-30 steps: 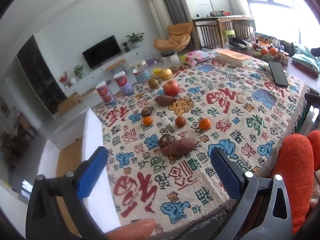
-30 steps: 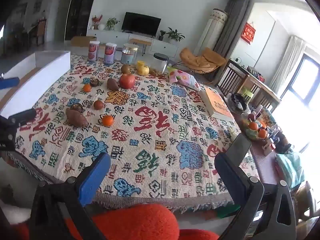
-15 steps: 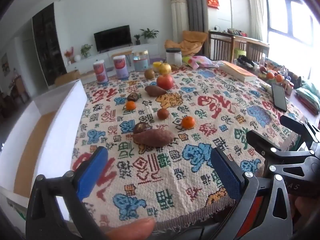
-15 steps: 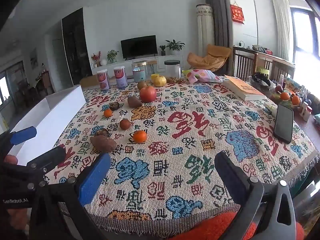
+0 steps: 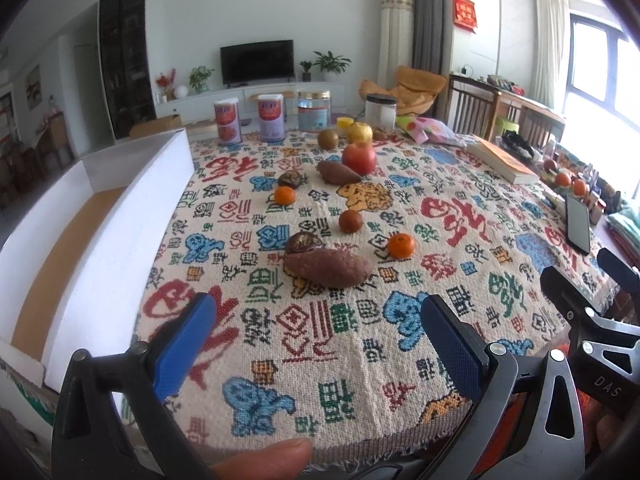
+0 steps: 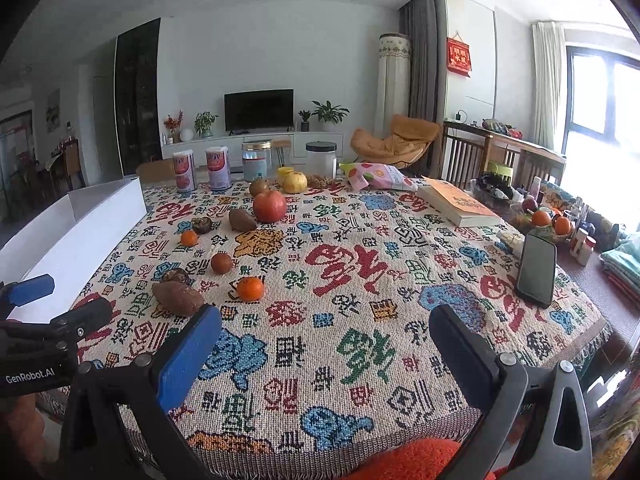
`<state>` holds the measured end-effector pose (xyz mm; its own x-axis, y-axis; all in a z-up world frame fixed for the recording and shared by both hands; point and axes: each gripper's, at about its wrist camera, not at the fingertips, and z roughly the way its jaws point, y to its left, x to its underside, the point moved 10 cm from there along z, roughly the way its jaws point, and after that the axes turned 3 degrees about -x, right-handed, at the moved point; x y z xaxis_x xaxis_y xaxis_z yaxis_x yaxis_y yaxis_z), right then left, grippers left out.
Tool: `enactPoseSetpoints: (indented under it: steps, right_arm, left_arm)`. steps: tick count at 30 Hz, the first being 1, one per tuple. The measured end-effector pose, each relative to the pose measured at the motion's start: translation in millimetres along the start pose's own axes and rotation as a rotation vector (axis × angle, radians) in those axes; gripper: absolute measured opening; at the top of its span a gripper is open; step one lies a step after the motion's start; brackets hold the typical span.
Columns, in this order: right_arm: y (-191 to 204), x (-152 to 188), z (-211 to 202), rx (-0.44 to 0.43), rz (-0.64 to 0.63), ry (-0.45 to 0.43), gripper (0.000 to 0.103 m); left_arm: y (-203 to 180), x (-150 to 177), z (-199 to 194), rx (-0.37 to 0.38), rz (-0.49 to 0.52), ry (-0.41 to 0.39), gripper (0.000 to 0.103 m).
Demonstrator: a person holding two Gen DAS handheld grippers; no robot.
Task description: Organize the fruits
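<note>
Fruit lies scattered on the patterned tablecloth (image 5: 340,360). Nearest is a brown sweet potato (image 5: 327,267) with a dark round fruit (image 5: 304,243) behind it, then an orange mandarin (image 5: 401,245), a small brown fruit (image 5: 350,221), another mandarin (image 5: 284,195), a second sweet potato (image 5: 339,172), a red apple (image 5: 359,157) and a yellow apple (image 5: 359,132). My left gripper (image 5: 316,320) is open over the table's near edge, short of the sweet potato (image 6: 178,298). My right gripper (image 6: 324,334) is open too, near the mandarin (image 6: 250,288). Nothing is between either pair of fingers.
A white open box (image 5: 100,236) stands along the table's left side. Cans and jars (image 5: 272,118) line the far edge. A book (image 5: 506,160), a black phone (image 5: 578,223) and a bowl of small fruit (image 6: 546,219) sit on the right.
Both grippers have swung round and levelled to face the table squarely. The fruit now sits closer in both views. Each gripper now shows at the edge of the other's view.
</note>
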<state>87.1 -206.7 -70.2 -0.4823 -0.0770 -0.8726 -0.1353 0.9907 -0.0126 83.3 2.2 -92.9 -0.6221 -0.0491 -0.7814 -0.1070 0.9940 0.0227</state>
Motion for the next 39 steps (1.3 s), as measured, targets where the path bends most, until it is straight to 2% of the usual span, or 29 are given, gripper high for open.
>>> enactPoseSetpoints:
  steps: [6,14,39]
  right_arm:
    - [-5,-1,-5,0.011,0.024,-0.047,0.103]
    - [0,-1,-4,0.038,-0.008,-0.044,0.103]
    - [4,-2,-5,0.041,-0.023,-0.049,0.103]
  left_arm:
    - [-3,2,2,-0.002,0.004,0.003,0.102]
    - [1,4,5,-0.007,-0.009,0.010,0.102]
    - [0,9,6,-0.008,-0.006,0.022,0.102]
